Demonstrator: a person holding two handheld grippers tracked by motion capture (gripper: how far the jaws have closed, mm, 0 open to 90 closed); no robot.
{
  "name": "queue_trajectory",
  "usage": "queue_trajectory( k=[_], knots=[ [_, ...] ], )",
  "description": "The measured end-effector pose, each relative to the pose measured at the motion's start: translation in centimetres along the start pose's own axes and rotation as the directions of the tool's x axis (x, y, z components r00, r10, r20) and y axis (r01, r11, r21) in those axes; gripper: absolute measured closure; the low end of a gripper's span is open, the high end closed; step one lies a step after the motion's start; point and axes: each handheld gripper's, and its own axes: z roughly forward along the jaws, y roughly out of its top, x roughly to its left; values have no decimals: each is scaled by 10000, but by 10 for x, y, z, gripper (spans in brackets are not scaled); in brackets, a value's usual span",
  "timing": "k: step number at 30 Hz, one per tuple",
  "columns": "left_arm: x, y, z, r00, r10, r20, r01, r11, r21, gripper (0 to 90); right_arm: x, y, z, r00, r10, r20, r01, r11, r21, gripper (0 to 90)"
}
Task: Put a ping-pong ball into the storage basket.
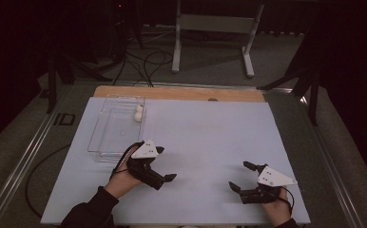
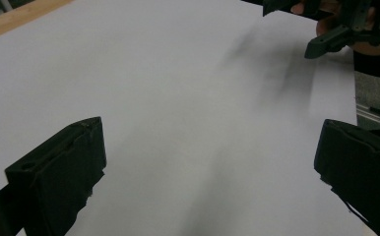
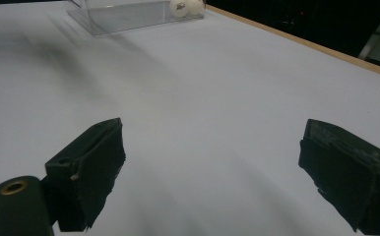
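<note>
Both grippers hover low over the pale grey table point(image 1: 196, 137), jaws spread wide and holding nothing: left gripper point(image 1: 165, 176) lower left, right gripper point(image 1: 241, 176) lower right. The small white ball point(image 1: 138, 113) sits in the clear plastic tray point(image 1: 110, 135), upper left.

Table point(image 1: 196, 142), pale top with wooden far edge, is carrying a clear plastic box point(image 1: 117, 128) sitting at its far-left.
</note>
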Motion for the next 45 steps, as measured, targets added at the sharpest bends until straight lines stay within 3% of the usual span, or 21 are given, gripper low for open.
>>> queue_trajectory(
  k=[7,13,20,23,34,45],
  knots=[
    [-2,-8,-9,10000,-56,38,56,10000,-40,4,0,0,0,10000,10,-4,-10,10000,14,100],
    [-2,-14,-15,9999,-71,-132,71,10000,6,4,0,0,1,10000,14,-24,-14,10000,10,100],
    [-1,-25,-22,9986,-364,-390,362,9993,-63,4,0,-1,1,10000,25,-24,-25,10000,34,100],
    [-2,-29,-23,9974,-391,-611,391,9992,-13,5,0,0,1,10000,5,-25,-5,10000,42,100],
    [-1,-47,-29,9931,-860,-792,854,9963,-110,4,1,-1,2,10000,53,-49,-53,10000,63,100],
    [-2,-62,-29,9905,-960,-989,962,9954,-28,4,1,-1,2,10000,69,-65,-68,9999,122,100]
  ],
)
